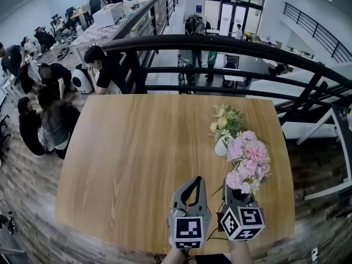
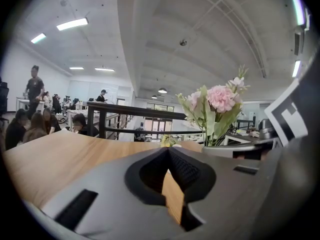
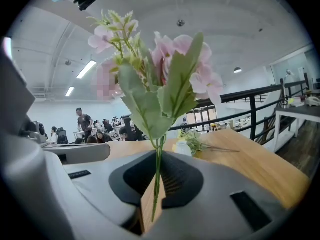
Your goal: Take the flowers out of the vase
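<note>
Pink flowers (image 3: 165,59) hang clear of the vase (image 1: 221,146), stem clamped in my right gripper (image 3: 154,186). Left gripper (image 2: 170,176) is closed and empty. I'd lower them onto the table (image 1: 137,158) and let go only once they rest.

I hold two grey two-jaw grippers: one left gripper (image 1: 192,183) and one right gripper (image 1: 237,196). Each carries one cube with black-and-white square markers (image 1: 188,231), so two cubes in all. There is one light brown wooden table (image 1: 126,147), and on it one small round white vase (image 1: 221,147). I count two bunches of flowers: one pink bunch with green leaves (image 1: 248,157) and one yellow bunch with green leaves (image 1: 222,120). One black metal railing (image 1: 220,44) runs along the table's far edge. On the floor below I make out at least six people (image 1: 104,67); those farther off are too small to count.
</note>
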`<state>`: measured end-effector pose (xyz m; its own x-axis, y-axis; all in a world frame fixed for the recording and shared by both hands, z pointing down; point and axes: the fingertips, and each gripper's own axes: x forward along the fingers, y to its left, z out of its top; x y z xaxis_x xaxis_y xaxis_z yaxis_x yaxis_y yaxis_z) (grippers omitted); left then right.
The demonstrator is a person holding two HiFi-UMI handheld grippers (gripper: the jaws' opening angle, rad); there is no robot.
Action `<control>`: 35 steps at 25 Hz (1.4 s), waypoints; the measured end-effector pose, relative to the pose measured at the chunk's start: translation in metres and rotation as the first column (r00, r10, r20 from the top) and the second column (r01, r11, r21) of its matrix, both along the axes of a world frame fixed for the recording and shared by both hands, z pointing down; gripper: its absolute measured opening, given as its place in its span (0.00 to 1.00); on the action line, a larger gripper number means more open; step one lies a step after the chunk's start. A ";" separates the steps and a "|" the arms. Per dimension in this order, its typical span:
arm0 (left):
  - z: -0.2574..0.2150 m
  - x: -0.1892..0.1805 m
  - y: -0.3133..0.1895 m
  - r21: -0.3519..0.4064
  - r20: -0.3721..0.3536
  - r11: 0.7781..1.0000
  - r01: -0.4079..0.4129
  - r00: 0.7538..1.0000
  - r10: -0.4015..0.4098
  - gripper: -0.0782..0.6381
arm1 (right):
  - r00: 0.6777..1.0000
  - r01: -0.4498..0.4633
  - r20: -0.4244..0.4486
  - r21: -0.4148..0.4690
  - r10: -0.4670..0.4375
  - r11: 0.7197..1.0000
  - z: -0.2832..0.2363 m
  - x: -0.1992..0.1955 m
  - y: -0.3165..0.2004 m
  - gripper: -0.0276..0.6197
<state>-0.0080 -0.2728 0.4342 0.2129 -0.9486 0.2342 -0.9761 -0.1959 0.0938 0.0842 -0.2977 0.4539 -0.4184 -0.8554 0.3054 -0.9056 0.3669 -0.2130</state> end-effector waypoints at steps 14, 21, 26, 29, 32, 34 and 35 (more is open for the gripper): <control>0.007 0.016 -0.002 -0.022 0.014 1.000 -0.015 1.000 0.015 0.15 | 1.000 -0.013 0.005 -0.033 0.013 0.999 0.013 0.019 0.004 0.09; 0.010 0.018 -0.004 -0.027 0.017 0.999 -0.019 1.000 0.019 0.15 | 1.000 -0.023 0.013 -0.047 0.023 0.999 0.018 0.021 0.004 0.09; 0.010 0.019 -0.004 -0.030 0.015 0.999 -0.019 1.000 0.019 0.15 | 0.999 -0.028 0.014 -0.051 0.029 0.998 0.018 0.024 0.004 0.09; 0.010 0.020 -0.004 -0.031 0.015 0.999 -0.019 1.000 0.020 0.15 | 0.999 -0.031 0.016 -0.055 0.032 0.998 0.019 0.025 0.005 0.09; 0.011 0.021 -0.003 -0.032 0.015 0.999 -0.018 1.000 0.018 0.15 | 0.999 -0.029 0.016 -0.056 0.030 0.998 0.020 0.026 0.006 0.09; 0.012 0.021 -0.003 -0.032 0.015 0.999 -0.016 1.000 0.017 0.15 | 0.999 -0.028 0.015 -0.056 0.029 0.998 0.021 0.026 0.006 0.09; 0.012 0.021 -0.003 -0.031 0.015 0.999 -0.016 1.000 0.016 0.15 | 0.999 -0.028 0.015 -0.056 0.029 0.998 0.021 0.026 0.006 0.09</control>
<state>0.0129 -0.2759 0.4460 0.2245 -0.9373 0.2667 -0.9742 -0.2090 0.0854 0.1104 -0.2916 0.4751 -0.3995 -0.8489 0.3462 -0.9117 0.3285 -0.2466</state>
